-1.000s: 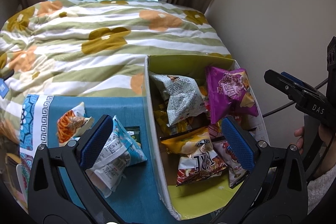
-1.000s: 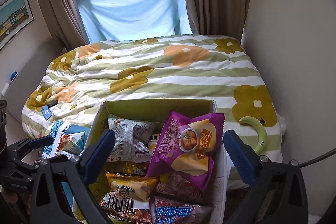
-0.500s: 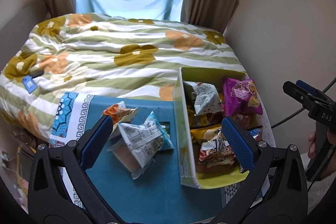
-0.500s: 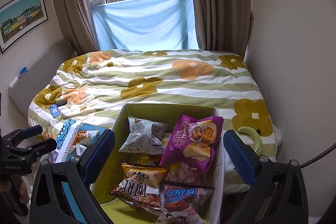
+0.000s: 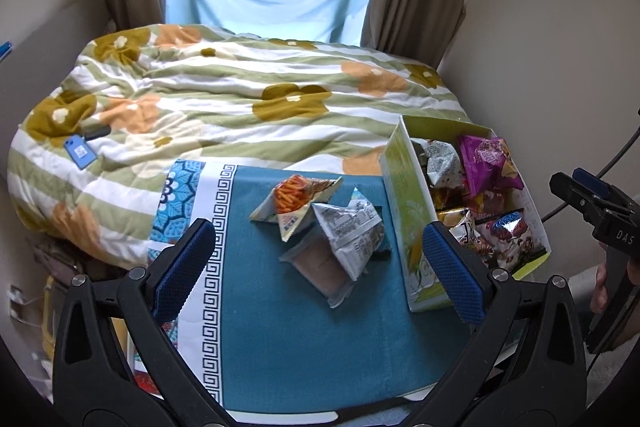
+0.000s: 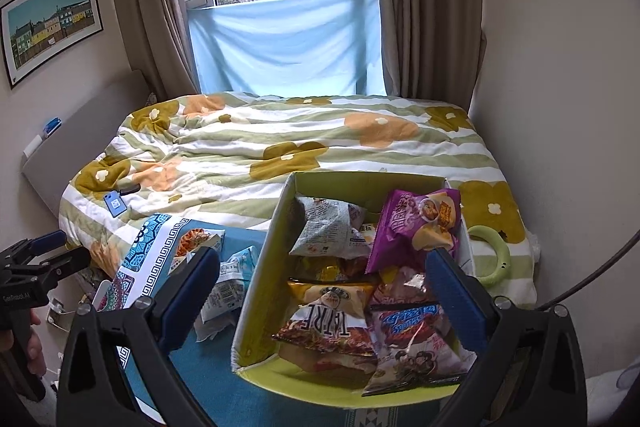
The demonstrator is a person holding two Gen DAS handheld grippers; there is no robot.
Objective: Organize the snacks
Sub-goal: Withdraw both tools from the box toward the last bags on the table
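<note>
A yellow-green cardboard box (image 5: 412, 223) (image 6: 260, 275) stands on the teal cloth (image 5: 288, 339), filled with several snack bags, among them a purple bag (image 6: 416, 227) (image 5: 486, 163) and a grey-white bag (image 6: 328, 227). Left of the box, three loose packets lie on the cloth: an orange-printed one (image 5: 294, 195), a grey-white one (image 5: 352, 231) and a brownish clear one (image 5: 320, 267). My left gripper (image 5: 316, 269) hangs open above and in front of these packets, holding nothing. My right gripper (image 6: 320, 291) is open over the box, empty.
Behind the cloth lies a bed with a striped flowered quilt (image 5: 224, 107); a blue phone (image 5: 80, 151) rests on its left side. A pale green ring (image 6: 494, 259) lies right of the box. A wall (image 5: 560, 47) runs close on the right. Window and curtains stand behind.
Both grippers have pulled up and back from the box and packets, so the view widens. The left one has shifted left, bringing the loose packets between its fingers. Both stay open.
</note>
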